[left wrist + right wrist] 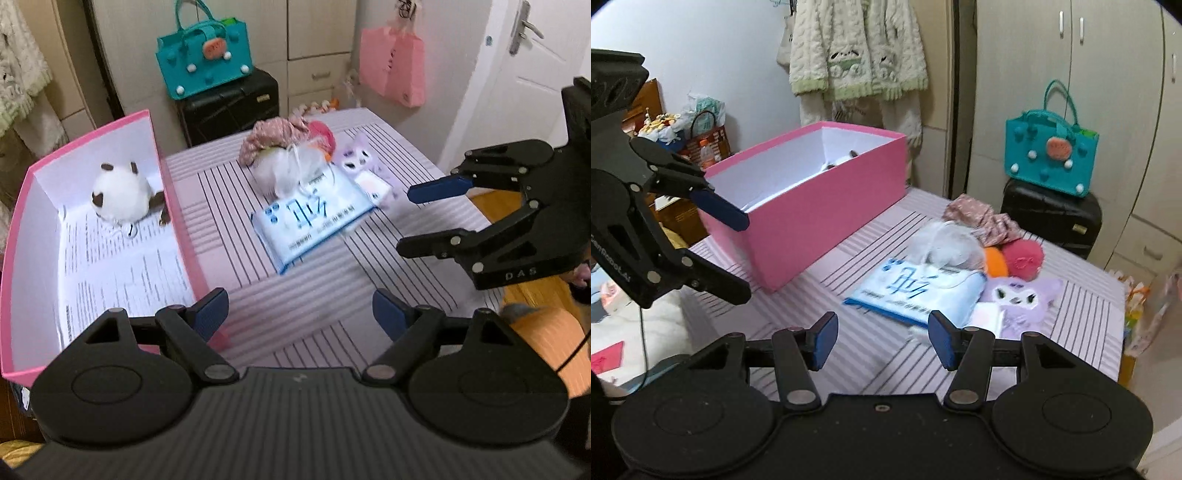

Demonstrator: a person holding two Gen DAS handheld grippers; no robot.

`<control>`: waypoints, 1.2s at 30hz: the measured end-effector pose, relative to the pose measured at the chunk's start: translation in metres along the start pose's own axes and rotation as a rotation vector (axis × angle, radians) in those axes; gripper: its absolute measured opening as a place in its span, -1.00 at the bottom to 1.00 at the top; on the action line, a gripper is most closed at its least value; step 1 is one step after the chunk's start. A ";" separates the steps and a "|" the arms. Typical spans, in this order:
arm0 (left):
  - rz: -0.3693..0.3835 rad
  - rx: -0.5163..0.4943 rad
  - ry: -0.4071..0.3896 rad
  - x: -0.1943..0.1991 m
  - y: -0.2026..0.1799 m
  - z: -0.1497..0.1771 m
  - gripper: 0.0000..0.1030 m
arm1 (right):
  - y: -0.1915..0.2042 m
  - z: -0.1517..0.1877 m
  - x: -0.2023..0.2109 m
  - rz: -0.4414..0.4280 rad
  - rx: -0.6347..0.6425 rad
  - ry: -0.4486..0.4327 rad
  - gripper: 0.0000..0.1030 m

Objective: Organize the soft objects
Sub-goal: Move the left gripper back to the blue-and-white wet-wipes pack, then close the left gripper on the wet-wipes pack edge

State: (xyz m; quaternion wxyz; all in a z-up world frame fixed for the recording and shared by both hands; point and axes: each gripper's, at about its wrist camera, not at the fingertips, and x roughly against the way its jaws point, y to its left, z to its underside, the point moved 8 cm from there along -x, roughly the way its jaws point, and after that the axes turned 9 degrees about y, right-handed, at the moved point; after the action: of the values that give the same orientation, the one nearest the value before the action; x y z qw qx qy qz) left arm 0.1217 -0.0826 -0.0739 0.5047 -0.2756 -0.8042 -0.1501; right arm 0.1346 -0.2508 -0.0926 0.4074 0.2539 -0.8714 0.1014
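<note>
A pink box [177, 221] [812, 206] stands on the left of the striped table, with a white plush cat [118, 192] lying inside it. To its right lies a heap: a blue-white tissue pack [314, 221] [916, 291], a purple plush [362, 158] [1019, 295], a white mesh pouch [291, 166] [949, 243], a floral cloth [273, 136] [982, 218], and a red ball [1023, 258] beside an orange one [995, 262]. My left gripper [299, 314] [738, 254] hangs open by the box's near corner. My right gripper [882, 339] [410, 221] is open, just short of the tissue pack, holding nothing.
A teal bag [203, 51] [1049, 155] sits on a black suitcase [229, 107] behind the table. A pink bag [391, 66] hangs on the wardrobe. A fleece garment [857, 55] hangs behind the box. The table's right edge [476, 206] drops to a wooden floor.
</note>
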 end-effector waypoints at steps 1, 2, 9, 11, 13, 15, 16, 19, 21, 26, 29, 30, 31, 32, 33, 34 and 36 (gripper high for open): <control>-0.011 0.004 -0.012 -0.003 0.000 -0.004 0.63 | -0.006 0.000 -0.003 -0.001 -0.007 -0.012 0.16; -0.012 0.009 -0.017 -0.007 -0.001 -0.007 0.63 | -0.012 0.000 -0.006 -0.002 -0.019 -0.026 0.16; 0.062 0.097 -0.012 -0.035 -0.003 -0.027 0.51 | -0.051 -0.002 -0.022 0.130 -0.125 -0.095 0.15; 0.099 0.115 -0.010 -0.045 -0.005 -0.032 0.42 | -0.059 -0.004 -0.020 0.180 -0.121 -0.119 0.15; 0.105 0.160 -0.022 -0.053 -0.002 -0.036 0.35 | -0.063 -0.003 -0.021 0.152 -0.137 -0.115 0.15; 0.079 0.180 -0.036 -0.061 0.001 -0.040 0.31 | -0.064 -0.001 -0.027 0.121 -0.143 -0.094 0.15; 0.066 0.191 -0.043 -0.065 0.002 -0.042 0.29 | -0.064 0.000 -0.029 0.116 -0.143 -0.088 0.15; 0.034 0.227 -0.056 -0.077 0.006 -0.049 0.17 | -0.059 0.004 -0.037 0.081 -0.139 -0.078 0.12; 0.029 0.252 -0.052 -0.086 0.007 -0.051 0.12 | -0.056 0.006 -0.041 0.059 -0.136 -0.077 0.06; 0.057 0.337 -0.050 -0.107 0.013 -0.054 0.08 | -0.054 0.004 -0.046 0.085 -0.133 -0.087 -0.30; 0.072 0.371 -0.044 -0.117 0.015 -0.054 0.07 | -0.057 0.002 -0.050 0.060 -0.153 -0.072 -0.47; 0.064 0.376 -0.045 -0.119 0.017 -0.054 0.07 | -0.057 0.002 -0.052 0.059 -0.155 -0.061 -0.47; 0.051 0.384 -0.043 -0.122 0.018 -0.054 0.07 | -0.058 0.002 -0.055 0.063 -0.159 -0.053 -0.47; 0.043 0.395 -0.038 -0.125 0.019 -0.054 0.09 | -0.059 0.002 -0.058 0.067 -0.168 -0.045 -0.47; 0.049 0.415 -0.027 -0.128 0.020 -0.053 0.10 | -0.060 0.003 -0.061 0.059 -0.179 -0.039 -0.47; 0.068 0.445 -0.017 -0.130 0.022 -0.051 0.12 | -0.060 0.003 -0.062 0.043 -0.189 -0.039 -0.46; 0.078 0.468 -0.021 -0.132 0.023 -0.048 0.15 | -0.060 0.004 -0.065 0.017 -0.213 -0.037 -0.44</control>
State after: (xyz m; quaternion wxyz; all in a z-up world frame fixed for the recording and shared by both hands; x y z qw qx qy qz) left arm 0.2150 -0.1276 -0.1709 0.5517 -0.1836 -0.8111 0.0631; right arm 0.1987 -0.2800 -0.1465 0.4149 0.2034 -0.8868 0.0067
